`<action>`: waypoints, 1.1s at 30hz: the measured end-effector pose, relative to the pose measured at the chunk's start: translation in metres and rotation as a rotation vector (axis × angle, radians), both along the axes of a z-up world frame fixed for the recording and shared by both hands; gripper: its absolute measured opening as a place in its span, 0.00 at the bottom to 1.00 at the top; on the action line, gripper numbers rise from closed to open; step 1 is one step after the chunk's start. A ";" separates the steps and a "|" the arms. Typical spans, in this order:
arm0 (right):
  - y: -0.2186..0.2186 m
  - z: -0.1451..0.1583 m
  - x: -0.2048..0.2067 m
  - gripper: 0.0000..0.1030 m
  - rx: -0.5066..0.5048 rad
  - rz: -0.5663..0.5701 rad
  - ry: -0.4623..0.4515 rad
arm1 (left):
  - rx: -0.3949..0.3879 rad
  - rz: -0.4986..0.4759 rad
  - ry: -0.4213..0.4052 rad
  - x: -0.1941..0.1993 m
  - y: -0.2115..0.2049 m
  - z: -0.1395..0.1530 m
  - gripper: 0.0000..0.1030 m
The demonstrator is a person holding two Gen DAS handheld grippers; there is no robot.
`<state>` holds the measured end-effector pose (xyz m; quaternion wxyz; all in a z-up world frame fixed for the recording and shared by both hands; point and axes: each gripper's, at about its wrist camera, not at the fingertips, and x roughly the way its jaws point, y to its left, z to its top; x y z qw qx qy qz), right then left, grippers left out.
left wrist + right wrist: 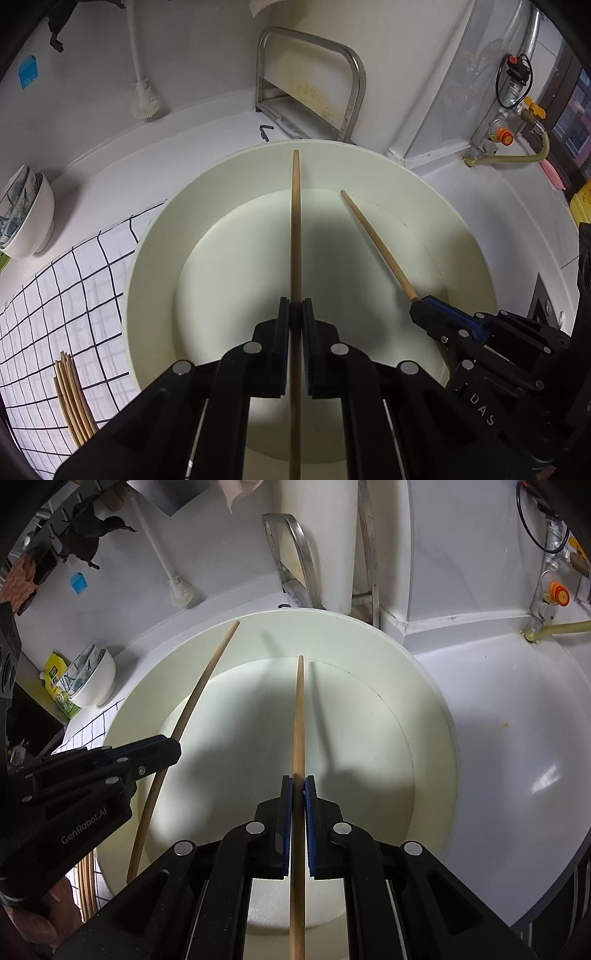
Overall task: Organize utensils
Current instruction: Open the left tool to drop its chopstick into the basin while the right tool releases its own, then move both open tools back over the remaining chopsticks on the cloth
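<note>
The left claw (295,314), black with blue pads, pinches a long brown wooden chopstick (295,229) between its pressed-together fingers; the stick's rear end runs out of the left wrist view at 6 o'clock, so its full length cannot be told. Its tip points to 12 o'clock, over the far rim of the large round cream-white plastic basin (155,258) that fills the middle of both views.

The right claw (298,794) likewise clamps a second, paler wooden chopstick (299,716), whose back end is cut off at the bottom edge of the right wrist view. In the left wrist view this claw enters from 4 o'clock, its stick slanting toward 11 o'clock above the basin floor. Both sticks are held over the basin; whether either touches it cannot be made out.

At 8 o'clock in the left wrist view, a bundle of thin bamboo chopsticks (72,398) lies on a white cloth with a dark grid pattern (55,295), partly hidden behind the claw's body. Farther off at 9 o'clock stand stacked white porcelain bowls with blue painting (26,218) on the white bench (110,147). Beyond the basin at 12 o'clock rises a bent stainless steel rack (351,74); at 11 o'clock a white long-handled brush (144,99) leans against the wall. Gas fittings at 2 o'clock are too distorted to describe.
</note>
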<state>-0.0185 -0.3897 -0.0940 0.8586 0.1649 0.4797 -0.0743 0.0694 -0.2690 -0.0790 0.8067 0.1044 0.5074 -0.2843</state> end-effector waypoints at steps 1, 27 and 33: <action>-0.001 -0.001 0.001 0.06 0.000 0.000 -0.001 | 0.006 0.004 0.003 0.001 0.000 -0.001 0.07; 0.062 0.050 -0.037 0.38 -0.072 0.019 -0.079 | -0.010 0.146 -0.099 -0.022 0.093 0.058 0.68; 0.098 0.060 -0.034 0.42 -0.089 0.065 -0.086 | -0.010 0.170 -0.121 -0.028 0.129 0.069 0.68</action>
